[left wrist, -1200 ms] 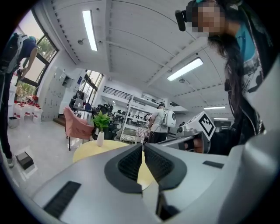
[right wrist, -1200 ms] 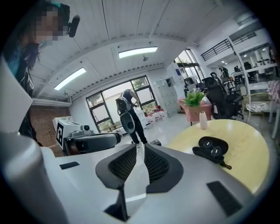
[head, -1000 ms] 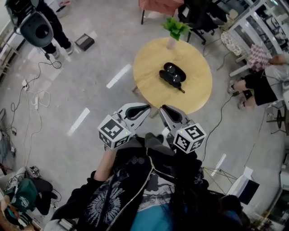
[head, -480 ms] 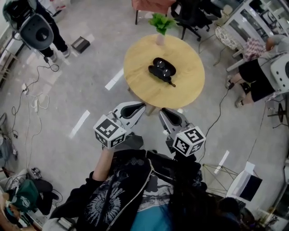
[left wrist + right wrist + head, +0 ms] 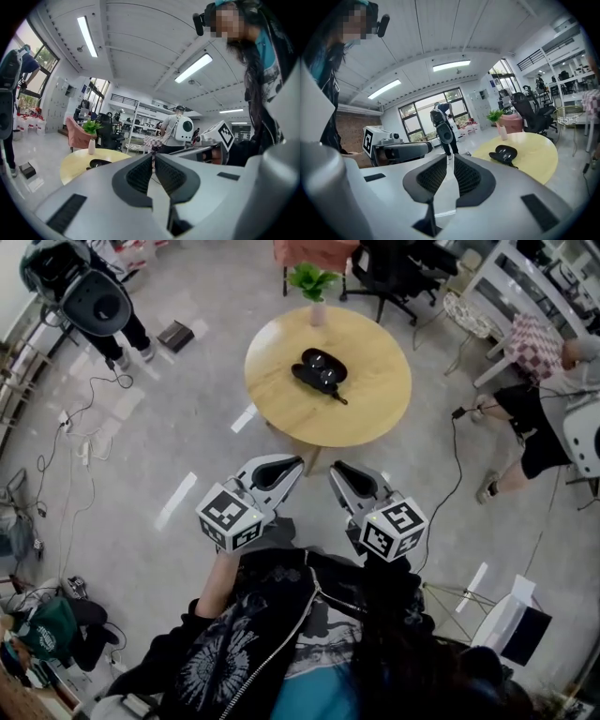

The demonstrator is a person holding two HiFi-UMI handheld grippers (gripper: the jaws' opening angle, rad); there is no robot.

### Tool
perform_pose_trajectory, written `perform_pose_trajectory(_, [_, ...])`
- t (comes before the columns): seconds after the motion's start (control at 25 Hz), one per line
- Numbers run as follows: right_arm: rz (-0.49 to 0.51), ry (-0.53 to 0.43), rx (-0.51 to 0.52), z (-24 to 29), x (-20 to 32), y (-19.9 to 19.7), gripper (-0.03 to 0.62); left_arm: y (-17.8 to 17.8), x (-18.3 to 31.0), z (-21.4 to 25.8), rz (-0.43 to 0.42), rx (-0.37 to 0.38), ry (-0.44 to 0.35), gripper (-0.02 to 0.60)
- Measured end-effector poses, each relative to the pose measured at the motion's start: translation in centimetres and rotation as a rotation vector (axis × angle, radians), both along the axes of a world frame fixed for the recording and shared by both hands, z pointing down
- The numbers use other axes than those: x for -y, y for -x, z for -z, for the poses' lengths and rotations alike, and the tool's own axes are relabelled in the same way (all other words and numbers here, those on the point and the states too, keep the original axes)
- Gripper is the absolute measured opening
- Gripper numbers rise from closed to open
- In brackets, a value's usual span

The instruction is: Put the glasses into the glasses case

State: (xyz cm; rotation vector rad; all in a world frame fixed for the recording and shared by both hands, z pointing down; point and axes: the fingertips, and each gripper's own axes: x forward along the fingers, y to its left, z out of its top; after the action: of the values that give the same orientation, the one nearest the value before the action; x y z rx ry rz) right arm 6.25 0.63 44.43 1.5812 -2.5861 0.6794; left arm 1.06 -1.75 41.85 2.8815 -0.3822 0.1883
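A black glasses case (image 5: 324, 362) lies open on the round yellow table (image 5: 375, 404), with dark glasses (image 5: 314, 380) against its near side. The case also shows in the right gripper view (image 5: 505, 153) and, low and small, in the left gripper view (image 5: 99, 162). Both grippers hang side by side over the floor, well short of the table. My left gripper (image 5: 285, 468) is shut with nothing in it, its pads (image 5: 140, 174) close together. My right gripper (image 5: 341, 473) is shut and empty too, with only a thin slit between its pads (image 5: 466, 176).
A small potted plant (image 5: 312, 282) stands at the table's far edge. A standing person with round grey gear (image 5: 94, 298) is at far left, near a black box (image 5: 175, 332) and floor cables (image 5: 80, 442). A seated person (image 5: 539, 413) and chairs (image 5: 389, 263) lie to the right and beyond.
The table with the case has slid up and to the left in the head view. Both grippers keep their side-by-side pose and stay shut.
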Motion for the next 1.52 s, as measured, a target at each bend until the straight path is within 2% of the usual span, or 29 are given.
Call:
perform_pose_trajectory(0.56, [0.164, -0.055, 0.021, 0.7, -7.3, 1.6, 0.061, 0.5, -9.2, -0.1, 0.106, 0.054, -0.014, 0.026])
perform_pose_trajectory(1.52, [0.209, -0.097, -0.039, 1.2, -10.9, 2.5, 0.055, 0.9, -12.8, 0.7, 0.131, 0.056, -0.056, 0.026])
